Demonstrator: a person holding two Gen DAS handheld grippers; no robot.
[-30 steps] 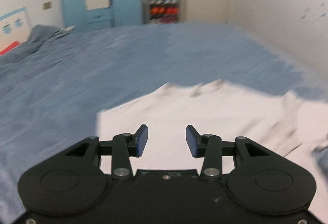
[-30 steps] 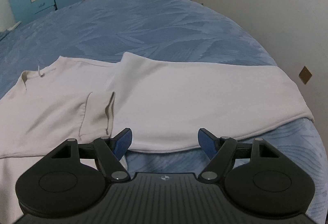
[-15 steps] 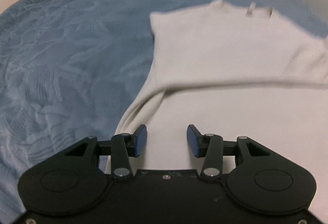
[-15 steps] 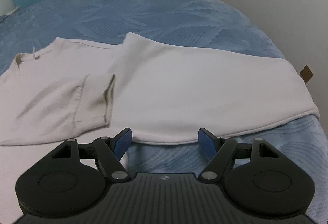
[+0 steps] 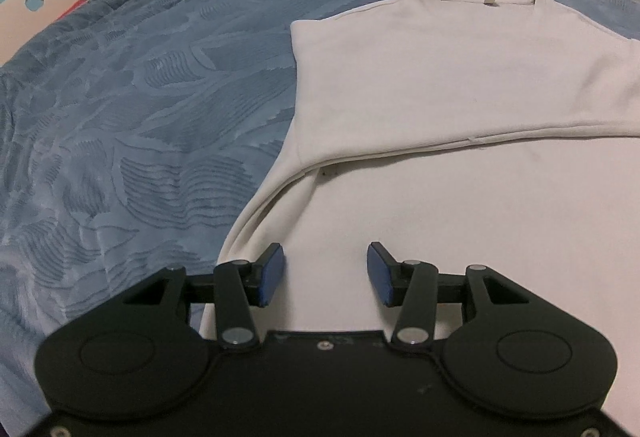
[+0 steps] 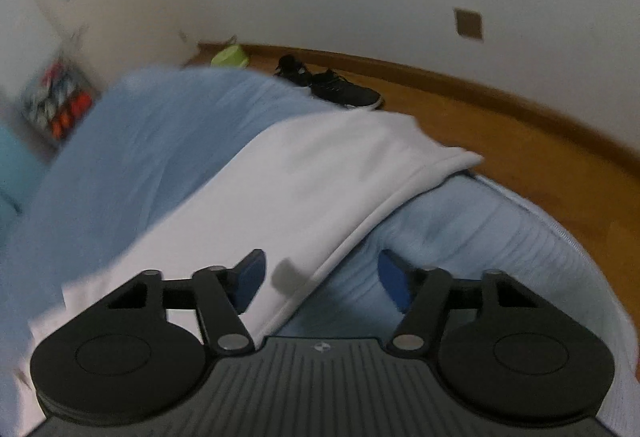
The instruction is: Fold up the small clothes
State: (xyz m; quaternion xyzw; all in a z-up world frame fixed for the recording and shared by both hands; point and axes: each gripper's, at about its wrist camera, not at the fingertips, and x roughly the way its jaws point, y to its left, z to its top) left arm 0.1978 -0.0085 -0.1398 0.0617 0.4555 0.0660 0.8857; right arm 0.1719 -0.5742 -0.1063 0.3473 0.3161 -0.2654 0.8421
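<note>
A: What does the left gripper [image 5: 324,273] look like?

B: Smooth black body, two round discs, silver screws on the linkage arms, blue pads [image 5: 270,273] on the fingers.

A: And the right gripper [image 6: 322,279]?

B: Same black linkages, silver screws and blue pads [image 6: 250,279], but its housing is ribbed, with a small white mark at the centre.

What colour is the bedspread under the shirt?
Blue bedspread, with a leaf-like woven texture; clearest in the left wrist view.

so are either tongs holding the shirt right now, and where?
Nothing is held. Left tongs hang open over the white shirt; right tongs are open astride its hem edge, not closed.
</note>
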